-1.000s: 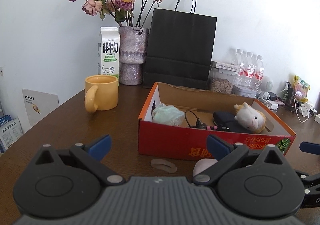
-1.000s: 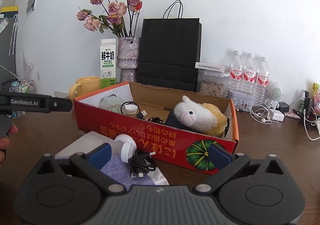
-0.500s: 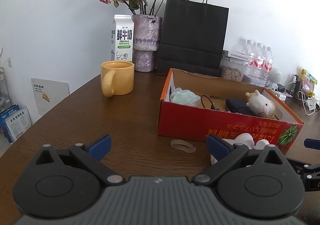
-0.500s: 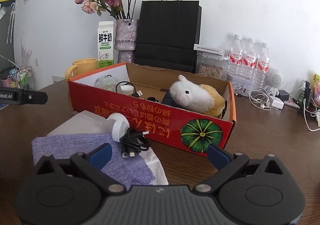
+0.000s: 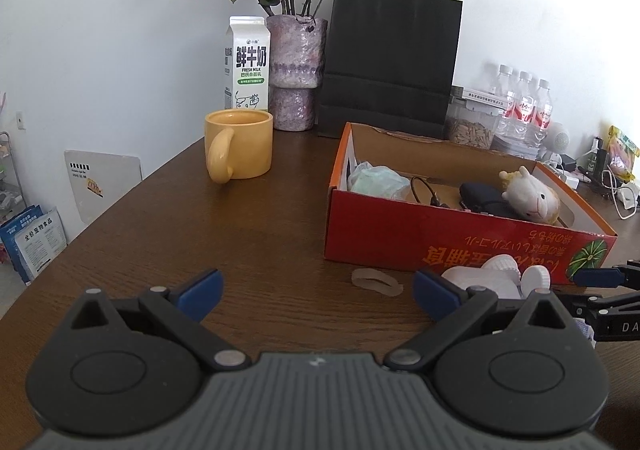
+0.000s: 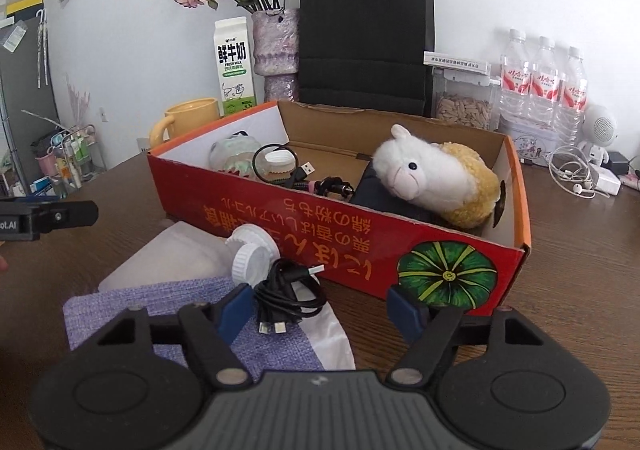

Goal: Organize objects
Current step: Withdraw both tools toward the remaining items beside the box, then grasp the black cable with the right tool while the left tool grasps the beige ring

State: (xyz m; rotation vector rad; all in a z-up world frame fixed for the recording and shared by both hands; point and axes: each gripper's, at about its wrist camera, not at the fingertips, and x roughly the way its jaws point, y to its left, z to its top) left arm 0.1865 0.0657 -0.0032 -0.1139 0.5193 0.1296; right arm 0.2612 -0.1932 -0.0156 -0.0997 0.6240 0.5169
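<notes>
A red cardboard box holds a plush alpaca, cables and a dark pouch. In front of it a coiled black USB cable lies on a purple cloth, beside a white bottle. My right gripper hovers low over the cable, jaws closing; the cable sits between them near the left finger, and the pads do not press on it. My left gripper stands open over bare table left of the box, holding nothing. A pale rubber loop lies just ahead of it.
A yellow mug, milk carton, vase of dried roses and black paper bag stand behind the box. Water bottles, a seed jar and earphone cables fill the back right. The table's left edge is close.
My right gripper has come forward and down over the coiled cable and its jaws have narrowed. The left gripper's view has turned left, so the box now sits further right.
</notes>
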